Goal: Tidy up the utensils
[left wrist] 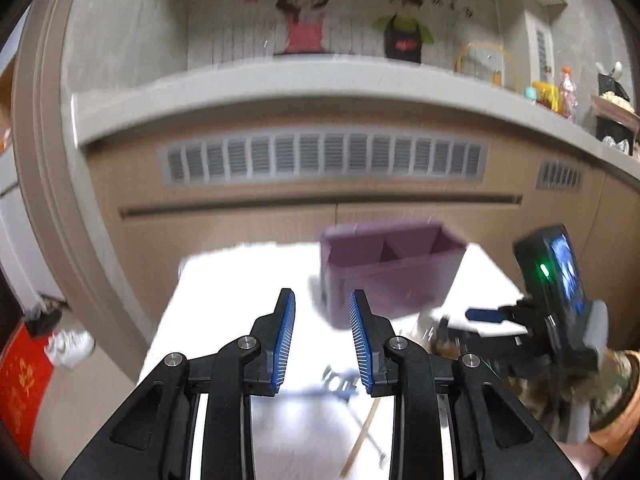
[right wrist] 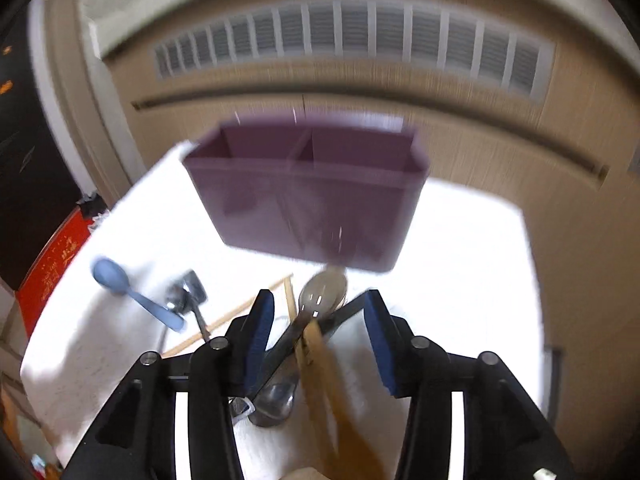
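A purple two-compartment utensil holder (left wrist: 390, 270) (right wrist: 308, 196) stands at the far side of a white table (right wrist: 460, 264). My right gripper (right wrist: 318, 312) is open above a pile of utensils: a metal spoon (right wrist: 322, 290), a wooden-handled utensil (right wrist: 324, 368) and a dark-handled one. A blue spoon (right wrist: 120, 280), a metal utensil (right wrist: 186, 292) and chopsticks (right wrist: 224, 318) lie to the left. My left gripper (left wrist: 322, 320) is open and empty above the table, left of the holder. The right gripper (left wrist: 484, 314) also shows at the right of the left wrist view.
A beige cabinet with a vent grille (left wrist: 320, 160) stands behind the table. A shelf (left wrist: 280, 80) above it carries small items at the right. Red fabric (left wrist: 16, 392) and white shoes (left wrist: 68, 346) lie on the floor at the left.
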`<action>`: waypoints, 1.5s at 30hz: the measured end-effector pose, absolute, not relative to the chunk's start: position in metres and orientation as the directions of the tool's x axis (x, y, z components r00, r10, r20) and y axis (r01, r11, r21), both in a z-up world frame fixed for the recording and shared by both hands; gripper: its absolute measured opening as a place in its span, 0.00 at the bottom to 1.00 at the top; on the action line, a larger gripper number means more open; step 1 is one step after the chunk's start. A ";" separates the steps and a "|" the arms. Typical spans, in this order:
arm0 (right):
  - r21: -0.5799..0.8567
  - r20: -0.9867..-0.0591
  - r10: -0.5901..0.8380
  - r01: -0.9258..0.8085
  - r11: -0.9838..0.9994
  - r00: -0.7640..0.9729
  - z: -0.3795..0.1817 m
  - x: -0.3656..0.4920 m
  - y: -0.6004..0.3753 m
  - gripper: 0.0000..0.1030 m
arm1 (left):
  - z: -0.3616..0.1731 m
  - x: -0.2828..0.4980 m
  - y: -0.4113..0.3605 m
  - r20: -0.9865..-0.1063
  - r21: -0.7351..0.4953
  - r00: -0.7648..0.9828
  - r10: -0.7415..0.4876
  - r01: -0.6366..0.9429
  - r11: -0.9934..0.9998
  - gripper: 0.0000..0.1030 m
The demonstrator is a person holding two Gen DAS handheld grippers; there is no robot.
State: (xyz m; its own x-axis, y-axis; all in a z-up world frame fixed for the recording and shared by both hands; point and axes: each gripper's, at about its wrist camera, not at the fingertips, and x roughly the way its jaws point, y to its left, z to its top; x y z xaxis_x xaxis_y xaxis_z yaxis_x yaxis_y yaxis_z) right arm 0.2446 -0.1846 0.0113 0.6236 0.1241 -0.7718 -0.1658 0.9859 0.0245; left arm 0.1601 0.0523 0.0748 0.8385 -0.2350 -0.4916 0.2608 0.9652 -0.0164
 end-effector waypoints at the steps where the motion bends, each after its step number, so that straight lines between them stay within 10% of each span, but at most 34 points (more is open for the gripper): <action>1: 0.027 -0.783 0.114 -0.151 0.988 0.612 0.005 0.250 -0.183 0.44 | 0.066 0.164 0.063 -0.508 -0.037 0.832 -0.222 0.237 0.971 0.29; 20: -0.075 -0.821 0.022 -0.146 0.986 0.570 -0.014 0.266 -0.167 0.34 | -0.043 0.215 0.137 -0.826 -0.353 0.495 -0.270 -0.081 0.932 0.53; 31: -0.078 -0.722 0.095 -0.217 0.973 0.686 0.020 0.219 -0.179 0.34 | -0.061 0.272 0.096 -0.860 -0.244 0.496 -0.119 -0.195 0.950 0.53; 34: -0.041 -0.709 0.144 -0.244 0.969 0.690 0.027 0.210 -0.187 0.34 | -0.062 0.271 0.074 -0.838 -0.105 0.546 -0.025 -0.115 0.988 0.25; 45: -0.014 -0.713 0.195 -0.291 0.956 0.674 0.030 0.201 -0.189 0.35 | -0.014 0.212 0.071 -0.679 -0.105 0.726 -0.111 0.053 0.993 0.11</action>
State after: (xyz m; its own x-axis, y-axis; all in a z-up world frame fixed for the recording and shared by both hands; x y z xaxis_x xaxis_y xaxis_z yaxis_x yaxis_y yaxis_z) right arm 0.2005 -0.1887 0.0303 0.6736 0.1945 -0.7130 -0.2914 0.9565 -0.0144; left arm 0.2122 0.0711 -0.0140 0.7256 -0.1106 -0.6792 0.0534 0.9931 -0.1047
